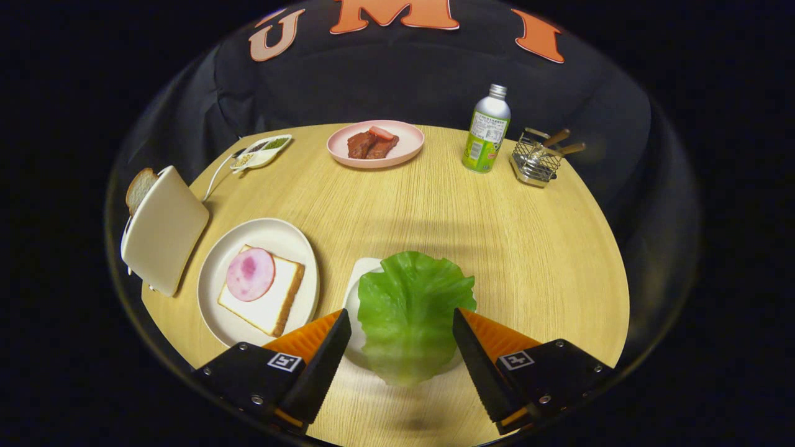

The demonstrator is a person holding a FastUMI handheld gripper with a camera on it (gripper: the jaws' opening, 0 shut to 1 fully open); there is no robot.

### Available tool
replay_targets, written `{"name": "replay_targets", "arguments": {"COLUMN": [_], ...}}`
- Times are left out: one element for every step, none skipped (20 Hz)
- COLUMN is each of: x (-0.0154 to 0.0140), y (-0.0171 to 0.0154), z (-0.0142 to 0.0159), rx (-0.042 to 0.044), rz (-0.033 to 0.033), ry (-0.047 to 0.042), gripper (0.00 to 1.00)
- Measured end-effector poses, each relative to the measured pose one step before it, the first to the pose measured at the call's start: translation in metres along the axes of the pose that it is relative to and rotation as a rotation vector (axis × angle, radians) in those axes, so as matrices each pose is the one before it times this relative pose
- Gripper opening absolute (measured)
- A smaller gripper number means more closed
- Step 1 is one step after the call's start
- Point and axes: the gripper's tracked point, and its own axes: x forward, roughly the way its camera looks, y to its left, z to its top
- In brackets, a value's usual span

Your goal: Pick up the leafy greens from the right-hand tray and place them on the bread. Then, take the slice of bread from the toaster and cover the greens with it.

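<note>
Looking forward along the tool (402,323), its two fingers stand spread wide apart, gripping nothing. Between them lies the lettuce leaf (410,313), a ruffled green piece whose long axis runs straight ahead along the fingers' line: its broad, rounded end points away toward the far side of the tabletop (509,236), and its narrower end points back toward the tool. The leaf sits on a small white tray (359,282), which peeks out at the leaf's left side. Whether either finger touches the leaf cannot be told; both flank it closely.

Left of the leaf, a round white plate (214,273) carries a slice of bread (273,301) set at a slant, with a round pink slice of ham (249,274) on top of it. Further left stands a cream toaster (164,230), tilted in the fisheye, with a second bread slice (140,188) sticking out of its top.

Beyond, at the far edge of the tabletop, a pink plate (407,141) holds reddish meat pieces (371,144). To its left lies a small divided dish (261,152) of seasonings; to its right stand an upright green-labelled bottle (486,130) and a wire basket (537,162) with wooden-handled utensils.
</note>
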Motion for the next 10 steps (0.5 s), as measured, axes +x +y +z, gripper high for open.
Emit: {"name": "replay_targets", "arguments": {"x": [0.00609,0.00649,0.00506,0.00544,0.00496,0.00487,0.00372,0.00025,0.00131,0.00157], "y": [-0.00036,-0.00135,-0.00208,-0.00218,-0.00116,-0.00113,-0.00173,-0.00290,0.00003,-0.00074], "z": [-0.00058,-0.00274,-0.00129,-0.00157,-0.00157,-0.00114,-0.00065,0.00332,0.00272,-0.00078], "rx": [0.00760,0.01416,0.01722,0.01795,0.01049,0.00833,0.00729,0.00110,0.00508,-0.00321], "rz": [0.00564,0.00096,0.00362,0.00036,0.00193,-0.00077,-0.00362,-0.00819,-0.00130,-0.00662], "ry": [0.01484,0.01871,0.01690,0.01375,0.01389,0.01116,0.00803,-0.01027,-0.00443,0.00524], "gripper": [0.98,0.97,0.96,0.96,0.94,0.93,0.90,0.89,0.86,0.84]}}
